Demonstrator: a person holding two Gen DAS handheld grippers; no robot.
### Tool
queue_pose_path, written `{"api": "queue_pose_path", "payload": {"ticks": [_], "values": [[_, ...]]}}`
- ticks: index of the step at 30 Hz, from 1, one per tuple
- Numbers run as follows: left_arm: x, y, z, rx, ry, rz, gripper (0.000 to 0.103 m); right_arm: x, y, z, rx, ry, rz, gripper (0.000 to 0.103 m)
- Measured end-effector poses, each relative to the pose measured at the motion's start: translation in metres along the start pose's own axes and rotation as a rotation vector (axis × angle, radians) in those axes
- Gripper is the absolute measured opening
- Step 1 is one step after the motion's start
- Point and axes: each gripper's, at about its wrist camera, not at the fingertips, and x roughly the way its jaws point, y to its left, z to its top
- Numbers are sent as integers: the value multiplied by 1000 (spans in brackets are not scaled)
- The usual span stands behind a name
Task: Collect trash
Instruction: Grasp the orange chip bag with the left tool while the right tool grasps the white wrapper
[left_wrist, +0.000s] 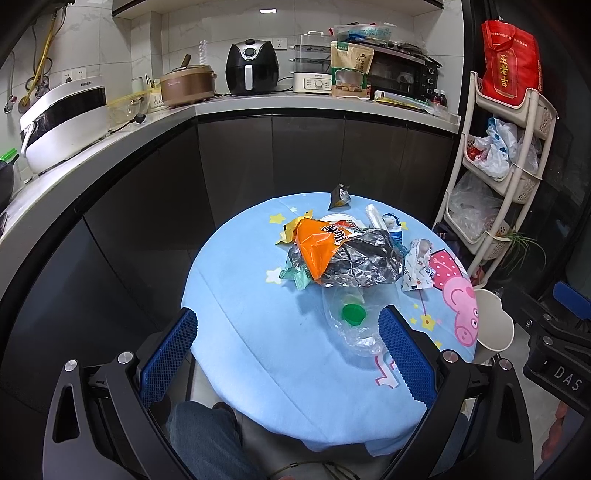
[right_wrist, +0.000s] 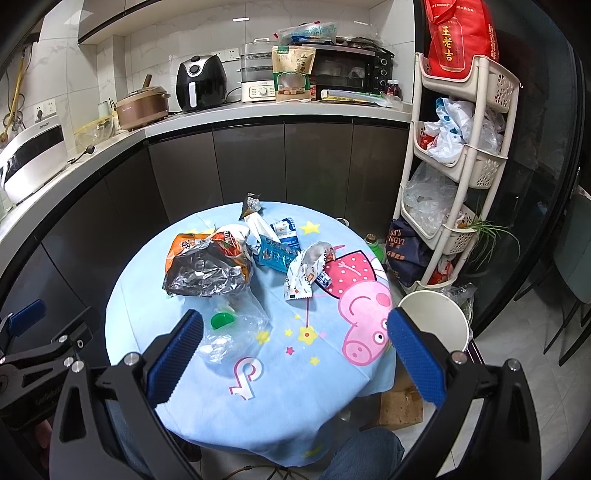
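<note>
Trash lies on a round table with a blue cartoon cloth (left_wrist: 258, 332) (right_wrist: 229, 387). An orange and silver snack bag (left_wrist: 343, 254) (right_wrist: 207, 266) lies in the middle. A crushed clear bottle with a green cap (left_wrist: 353, 314) (right_wrist: 223, 320) lies nearest me. A white wrapper (left_wrist: 419, 271) (right_wrist: 303, 275), blue packets (right_wrist: 277, 251) and a small foil wrapper (left_wrist: 340, 195) (right_wrist: 252, 205) lie further back. My left gripper (left_wrist: 286, 317) is open and empty above the near table edge. My right gripper (right_wrist: 295, 325) is open and empty, also above the near edge.
A white bin (left_wrist: 493, 321) (right_wrist: 432, 321) stands beside the table on the right. A beige basket rack (left_wrist: 506, 173) (right_wrist: 454, 162) with bags stands behind it. A dark cabinet run with a counter (left_wrist: 258, 107) of appliances curves round the back and left.
</note>
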Motion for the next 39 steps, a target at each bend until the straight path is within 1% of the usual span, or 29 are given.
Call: {"api": "queue_pose_path", "payload": {"ticks": [9, 11, 12, 13, 15, 16, 17, 18, 21, 23, 26, 29, 31, 32, 34, 37, 38, 39], "values": [[9, -2, 2, 1, 7, -11, 94, 18, 1, 1, -16, 20, -2, 100], [16, 0, 4, -9, 20, -27, 94, 24, -1, -2, -26, -13, 5, 100], [20, 2, 5, -13, 25, -36, 94, 28, -3, -4, -27, -29, 24, 100], [23, 3, 5, -13, 26, -42, 94, 36, -5, -6, -23, -19, 50, 100], [30, 7, 5, -4, 26, -57, 94, 53, -6, -9, -32, 55, 96, 100], [33, 8, 5, 2, 25, -66, 94, 65, -6, -11, -41, 96, 138, 100], [37, 9, 6, 8, 27, -73, 94, 74, -6, -12, -45, 110, 166, 100], [42, 9, 8, 15, 32, -84, 94, 78, -5, -12, -49, 111, 174, 100], [62, 7, 16, 41, 43, -122, 94, 97, -7, -7, -58, 114, 157, 100], [79, 4, 23, 62, 48, -134, 89, 112, -18, -3, -15, 124, 159, 100], [112, -6, 35, 97, 73, -132, 88, 140, -34, 5, 42, 158, 176, 100], [140, -16, 49, 125, 93, -132, 86, 171, -40, 11, 61, 196, 195, 100], [151, -22, 56, 150, 97, -132, 85, 194, -40, 14, 69, 228, 190, 99], [158, -27, 59, 173, 101, -129, 83, 204, -40, 14, 77, 247, 191, 97], [168, -33, 63, 202, 118, -130, 79, 227, -40, 12, 108, 296, 200, 91], [181, -41, 65, 232, 136, -125, 77, 251, -37, 8, 137, 334, 200, 84], [186, -42, 67, 237, 142, -121, 72, 256, -37, 7, 139, 339, 199, 77], [190, -43, 67, 239, 153, -121, 69, 260, -37, 6, 141, 344, 203, 57]]}}
